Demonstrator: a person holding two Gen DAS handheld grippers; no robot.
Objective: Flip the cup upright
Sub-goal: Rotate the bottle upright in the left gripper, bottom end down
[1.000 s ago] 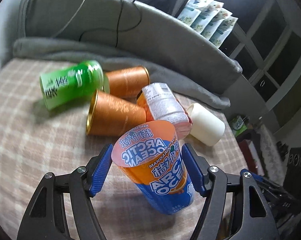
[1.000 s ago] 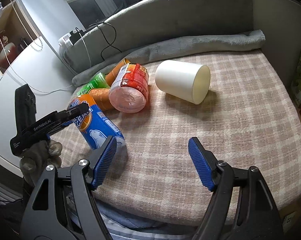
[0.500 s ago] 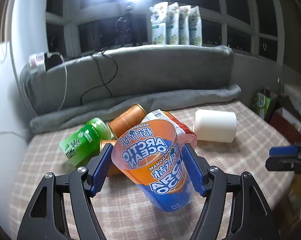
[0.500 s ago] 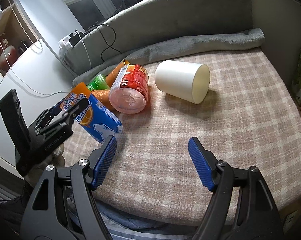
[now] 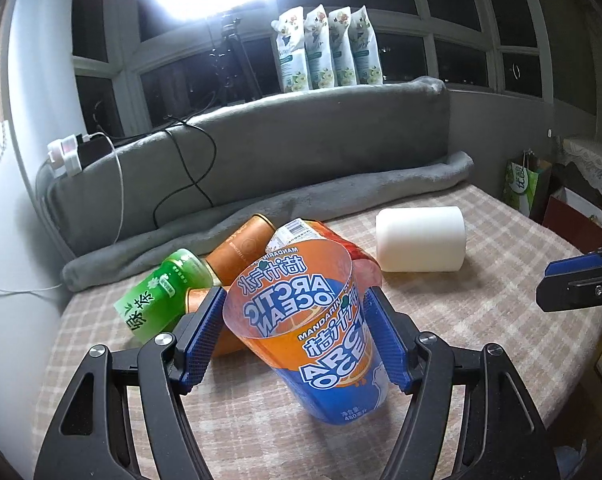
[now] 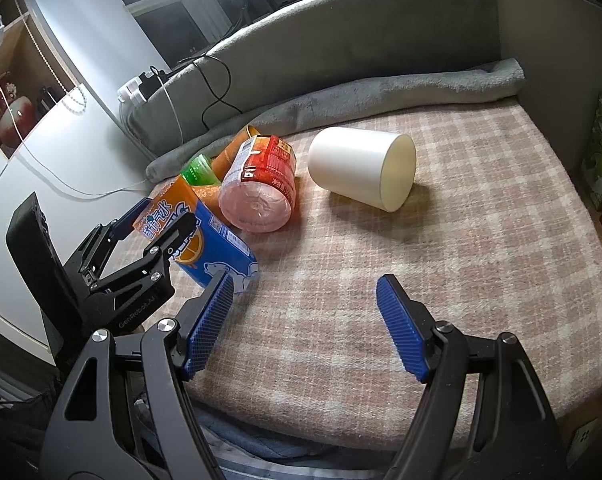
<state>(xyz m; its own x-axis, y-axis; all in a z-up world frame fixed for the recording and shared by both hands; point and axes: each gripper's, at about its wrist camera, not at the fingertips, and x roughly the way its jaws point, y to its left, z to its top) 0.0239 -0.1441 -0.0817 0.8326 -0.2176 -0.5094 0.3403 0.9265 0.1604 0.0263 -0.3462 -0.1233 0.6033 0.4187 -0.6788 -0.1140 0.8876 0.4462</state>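
My left gripper (image 5: pixel 295 338) is shut on an orange and blue Arctic Ocean cup (image 5: pixel 321 340), its open mouth tilted toward the camera and its base low over the plaid cloth. In the right wrist view the same cup (image 6: pixel 205 240) leans in the left gripper (image 6: pixel 157 220), its base near the cloth. My right gripper (image 6: pixel 305 324) is open and empty above the cloth's front edge; one of its fingers (image 5: pixel 581 284) shows at the right of the left wrist view.
A white cup (image 6: pixel 361 168) lies on its side mid-cloth. A red-labelled clear cup (image 6: pixel 261 184), a green cup (image 5: pixel 161 296) and orange cups (image 5: pixel 241 248) lie in a pile behind. A grey rolled blanket (image 6: pixel 381 92) and backrest bound the far side.
The left gripper has swung the Arctic Ocean cup from lying toward more upright, and its view has risen from the cloth to the window. The right gripper has held still.
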